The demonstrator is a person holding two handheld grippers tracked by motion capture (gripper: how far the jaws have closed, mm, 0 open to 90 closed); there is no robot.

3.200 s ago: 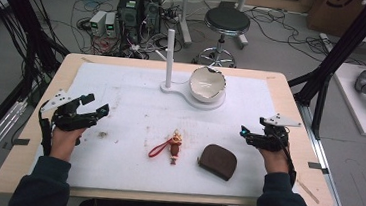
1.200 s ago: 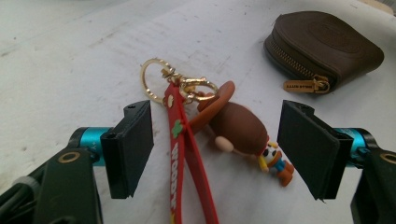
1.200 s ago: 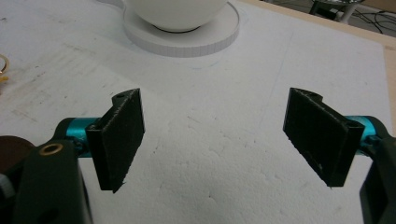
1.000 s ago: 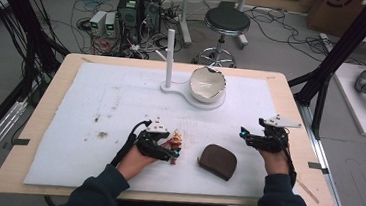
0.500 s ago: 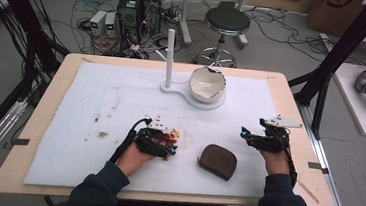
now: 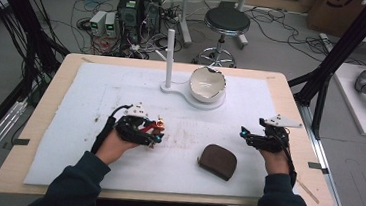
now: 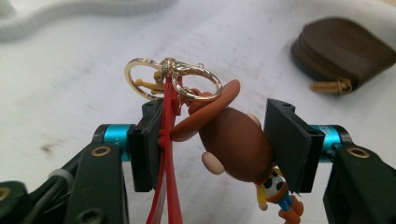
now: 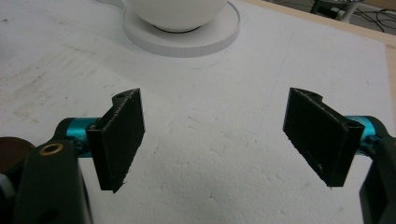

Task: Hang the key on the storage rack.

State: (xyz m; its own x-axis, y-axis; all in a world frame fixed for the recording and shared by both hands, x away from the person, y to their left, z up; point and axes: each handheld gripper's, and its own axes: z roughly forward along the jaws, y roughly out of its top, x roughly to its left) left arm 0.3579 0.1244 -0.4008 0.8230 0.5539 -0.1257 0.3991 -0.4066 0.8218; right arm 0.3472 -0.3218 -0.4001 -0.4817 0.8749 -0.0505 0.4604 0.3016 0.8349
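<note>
A cowboy figure keychain (image 7: 236, 142) with a brown hat, a red strap and gold rings sits between the jaws of my left gripper (image 7: 217, 144), which is shut on its head and strap. In the high view that gripper (image 6: 149, 130) is left of centre over the white sheet, with the keychain (image 6: 157, 125) at its tip. A brown zip pouch (image 6: 217, 161) lies flat to its right, and is also in the left gripper view (image 7: 345, 49). My right gripper (image 6: 246, 134) rests at the right side, open, with bare sheet between its jaws (image 8: 217, 135).
A white bowl (image 6: 208, 83) stands on a white base with an upright post (image 6: 170, 51) at the back centre; the bowl's base (image 8: 187, 39) lies ahead of the right gripper. The white sheet (image 6: 69, 123) covers most of the wooden table.
My left gripper came in from the far left to the keychain, shut on it, and has since shifted slightly left and away with it. The right gripper and the pouch have not moved.
</note>
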